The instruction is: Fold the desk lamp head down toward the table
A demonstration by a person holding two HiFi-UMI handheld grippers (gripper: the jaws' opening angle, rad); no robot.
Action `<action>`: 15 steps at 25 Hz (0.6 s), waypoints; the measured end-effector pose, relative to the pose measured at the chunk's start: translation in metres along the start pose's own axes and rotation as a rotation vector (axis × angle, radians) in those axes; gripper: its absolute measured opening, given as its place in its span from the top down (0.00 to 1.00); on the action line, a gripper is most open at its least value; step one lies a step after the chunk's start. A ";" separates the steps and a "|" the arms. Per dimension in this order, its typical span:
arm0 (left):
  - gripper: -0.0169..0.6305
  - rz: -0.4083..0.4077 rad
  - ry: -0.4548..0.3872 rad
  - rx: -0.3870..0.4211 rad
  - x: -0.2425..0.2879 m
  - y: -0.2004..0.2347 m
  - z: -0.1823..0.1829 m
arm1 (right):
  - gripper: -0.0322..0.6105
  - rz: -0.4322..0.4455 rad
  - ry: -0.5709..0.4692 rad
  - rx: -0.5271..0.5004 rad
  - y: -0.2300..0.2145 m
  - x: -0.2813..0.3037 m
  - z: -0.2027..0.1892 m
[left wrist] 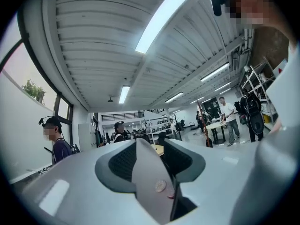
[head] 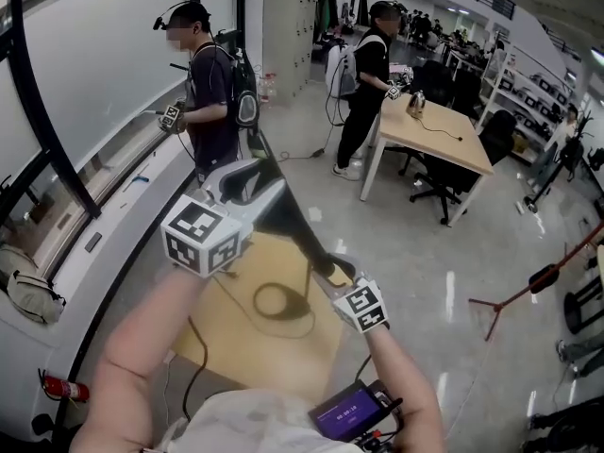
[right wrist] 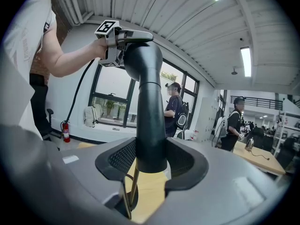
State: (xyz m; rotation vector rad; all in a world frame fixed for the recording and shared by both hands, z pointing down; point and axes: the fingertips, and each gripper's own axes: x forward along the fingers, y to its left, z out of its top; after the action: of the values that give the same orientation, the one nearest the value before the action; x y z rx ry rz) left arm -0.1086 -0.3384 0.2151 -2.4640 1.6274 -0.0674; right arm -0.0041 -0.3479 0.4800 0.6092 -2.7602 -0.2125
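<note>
here, both of my handheld grippers are at a black desk lamp, and everything below is placed from its lamp arm [head: 304, 234]. the arm is a thick black tube. it rises at a slant from a pale wooden table [head: 236, 347] to a rounded elbow at its top.

my right gripper [right wrist: 150, 146] is low on the arm. it is clenched, with both dark ribbed pads pressed against the tube, so it is grasping the arm. in the head view this gripper [head: 344, 276] sits at the arm's lower end, and its marker cube is just behind it.

my left gripper [left wrist: 150, 146] is up at the arm's top end. its jaws stand apart around the lamp head [left wrist: 147, 182], a flat light grey slab with a small round button. a dark gap shows beside one pad, so the head lies between the jaws and is released, not squeezed. from the right gripper view the head [right wrist: 138, 33] juts sideways off the elbow, high above the table.

a black cable [head: 274, 302] loops on the table beside the arm's foot. well beyond the arm, two people with backpacks stand on a shiny grey floor.
</note>
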 end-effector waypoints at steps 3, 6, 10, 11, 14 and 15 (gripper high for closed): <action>0.72 0.005 -0.002 0.004 0.002 0.000 0.001 | 0.62 -0.005 0.004 -0.003 0.000 0.000 0.000; 0.73 0.001 -0.004 0.001 0.002 0.001 0.001 | 0.62 -0.011 0.012 -0.006 0.001 0.002 0.000; 0.74 -0.003 -0.014 -0.016 0.001 0.002 0.000 | 0.62 -0.012 0.027 -0.014 0.002 0.002 0.000; 0.74 -0.005 -0.019 -0.023 0.001 0.002 0.001 | 0.62 -0.013 0.031 -0.016 0.001 0.002 0.000; 0.74 -0.005 -0.029 -0.035 0.002 0.002 0.001 | 0.62 -0.016 0.038 -0.022 -0.001 0.002 -0.001; 0.74 -0.004 -0.032 -0.036 0.002 0.002 0.001 | 0.62 -0.015 0.042 -0.025 -0.002 0.001 -0.001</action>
State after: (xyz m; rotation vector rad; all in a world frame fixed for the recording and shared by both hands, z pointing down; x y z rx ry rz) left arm -0.1097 -0.3414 0.2139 -2.4816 1.6248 0.0005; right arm -0.0043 -0.3504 0.4806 0.6215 -2.7095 -0.2341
